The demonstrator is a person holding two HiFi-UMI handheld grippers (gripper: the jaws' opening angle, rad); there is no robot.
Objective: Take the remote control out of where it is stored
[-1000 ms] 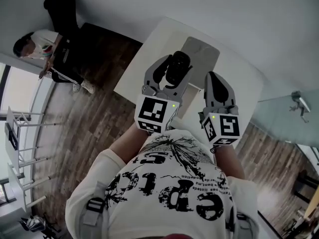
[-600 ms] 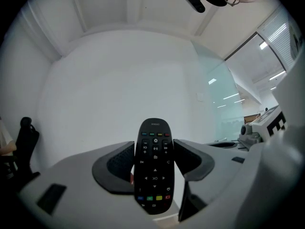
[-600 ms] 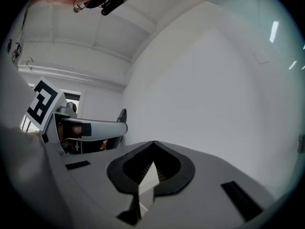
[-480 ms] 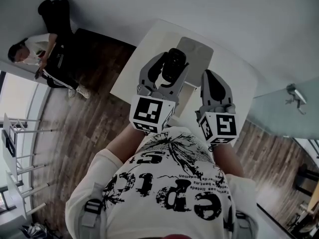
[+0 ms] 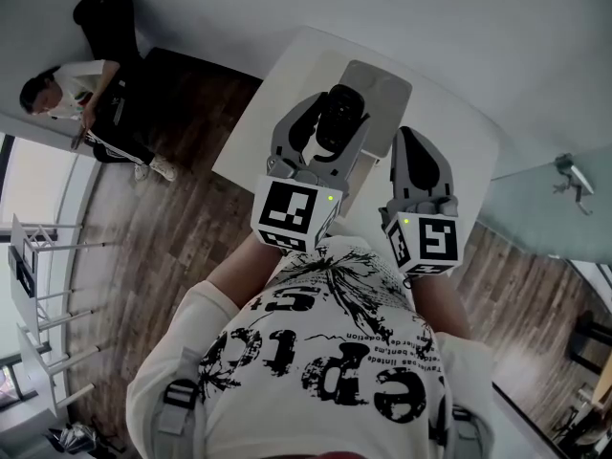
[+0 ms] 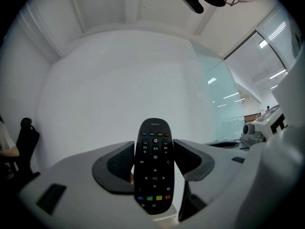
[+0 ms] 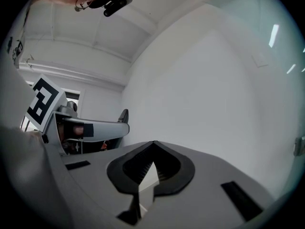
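Wood-plank flooring [image 5: 191, 228] fills the left of the head view, with a seated person [image 5: 72, 89] at its far edge. A white table [image 5: 287, 94] stands in the middle, and a grey flat pad [image 5: 387, 84] lies on it toward the far side.

The left tool [image 5: 335, 113] is held out level above the table, its jaws spread wide and clamped on the remote control [image 6: 153, 171]. In the left gripper view the remote stands upright between the two dark pads with its button face toward the camera. The pads bear on its long side edges around mid-height, so its top rises above them and its rounded lower end hangs below. It is lifted clear of the table, and nothing that might have stored it shows around it. The task therefore looks essentially done.

Just to the right and a little nearer the body, the right tool [image 5: 413, 146] has its jaws closed together, tips meeting, with nothing between them.

The main risk I see is the remote slipping. Its body is smooth and tapered and is gripped only along narrow edges, so it could pivot or slide down if the tool tilts or is jolted, then drop onto the table. The closed right tool is not placed to catch it.
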